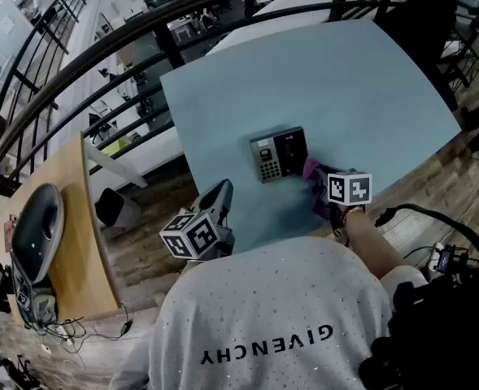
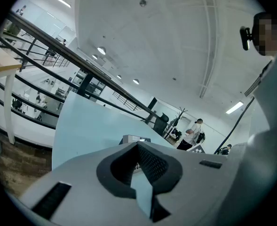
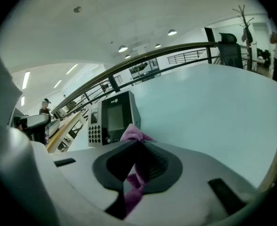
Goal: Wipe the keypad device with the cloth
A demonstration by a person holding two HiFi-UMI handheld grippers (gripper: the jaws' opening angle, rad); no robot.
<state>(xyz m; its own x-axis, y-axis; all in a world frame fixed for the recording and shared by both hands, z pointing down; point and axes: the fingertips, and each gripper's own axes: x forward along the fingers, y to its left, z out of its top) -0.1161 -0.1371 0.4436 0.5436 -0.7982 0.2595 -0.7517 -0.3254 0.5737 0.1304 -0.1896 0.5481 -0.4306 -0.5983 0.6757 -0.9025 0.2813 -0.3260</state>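
A: Where is the keypad (image 1: 278, 154) found, and what is carried?

B: It is laid face up near the middle of the blue surface (image 1: 345, 88). A pink cloth (image 3: 134, 134) is pinched in the right tool (image 3: 137, 147), just beside the keypad's near right edge — contact cannot be confirmed. The left tool (image 2: 139, 150) is closed on nothing, apart at the near edge.

A: How is the wipe best done?

B: The cloth should be pressed flat and drawn evenly across screen and keys; the keypad is best steadied — otherwise it could be pushed along.
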